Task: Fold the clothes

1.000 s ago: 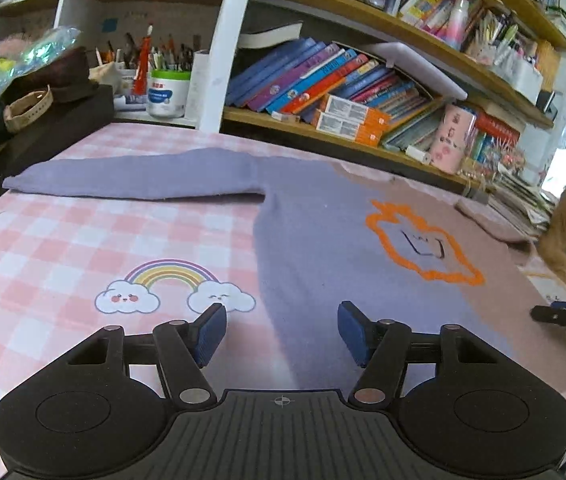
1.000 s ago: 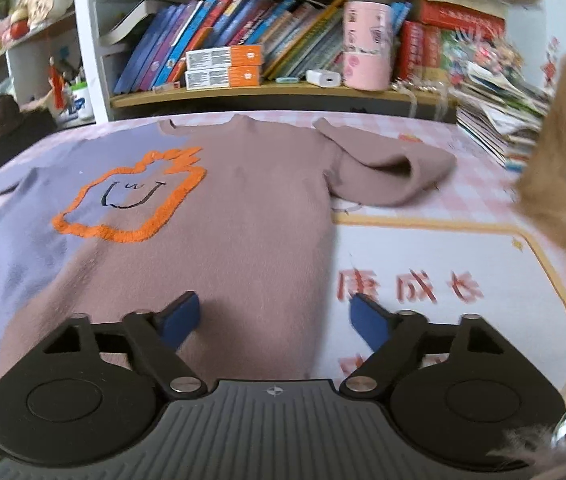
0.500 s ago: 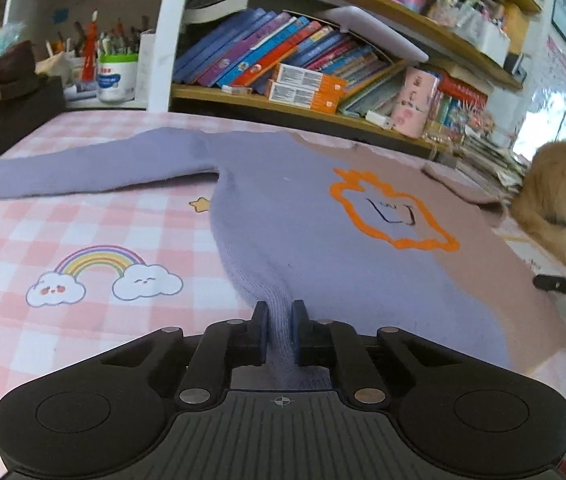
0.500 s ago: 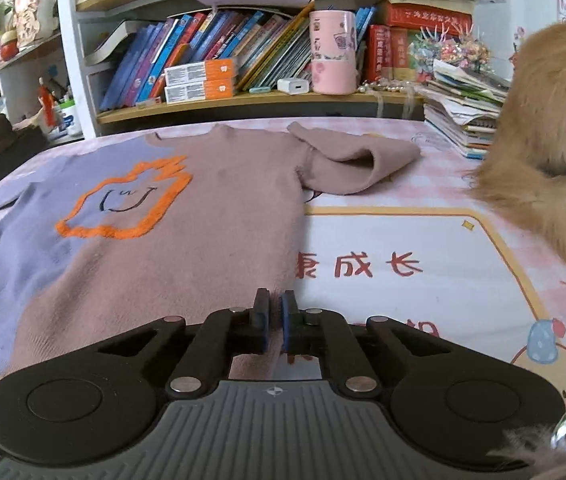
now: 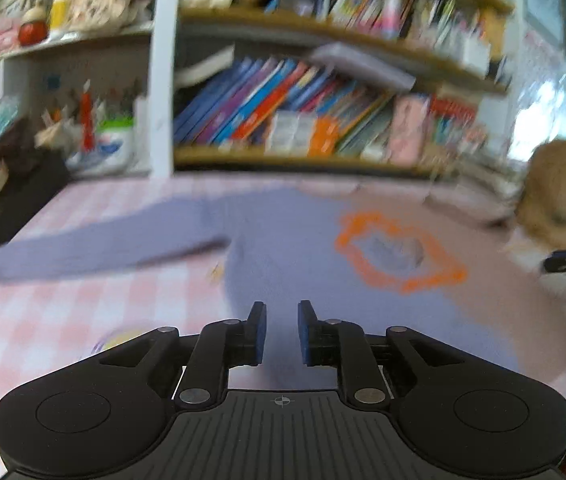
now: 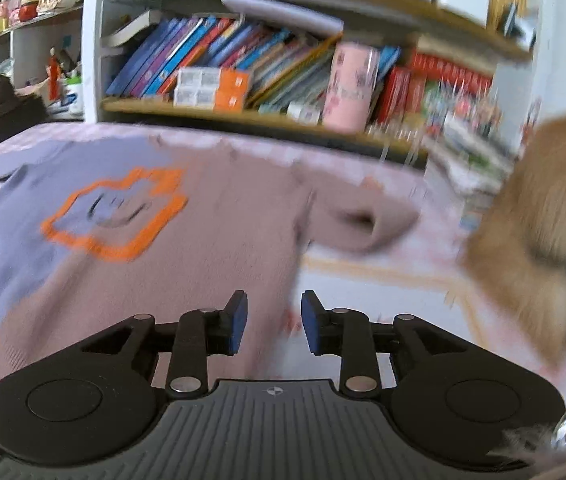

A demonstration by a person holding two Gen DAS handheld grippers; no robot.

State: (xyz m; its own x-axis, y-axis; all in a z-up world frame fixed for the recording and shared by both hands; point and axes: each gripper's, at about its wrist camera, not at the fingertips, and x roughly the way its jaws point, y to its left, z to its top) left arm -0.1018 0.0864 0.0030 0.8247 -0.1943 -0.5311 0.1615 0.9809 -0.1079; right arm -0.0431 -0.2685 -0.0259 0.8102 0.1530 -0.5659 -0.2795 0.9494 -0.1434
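Fingers [image 5: 258, 334] of both grippers stand slightly apart, gripping nothing. Left gripper [image 5: 281, 332] and right gripper [image 6: 274, 326] hover over the sweater [image 6: 211, 240], spread flat on the surface [image 5: 43, 320] toward twelve o'clock.

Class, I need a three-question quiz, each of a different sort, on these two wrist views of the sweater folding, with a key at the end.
1. True or false: the left claw is clamped shut on the sweater.
2. Multiple choice: the orange outline on the sweater frames A) a star, B) a smiling face, C) a rainbow.
3. Short answer: what furry thing sits at the table's right end, beyond the folded-over sleeve?

Key: 1. False; its jaws stand apart, as do those of the right claw. 2. B. 3. A golden-brown furry animal; blur hides what kind.
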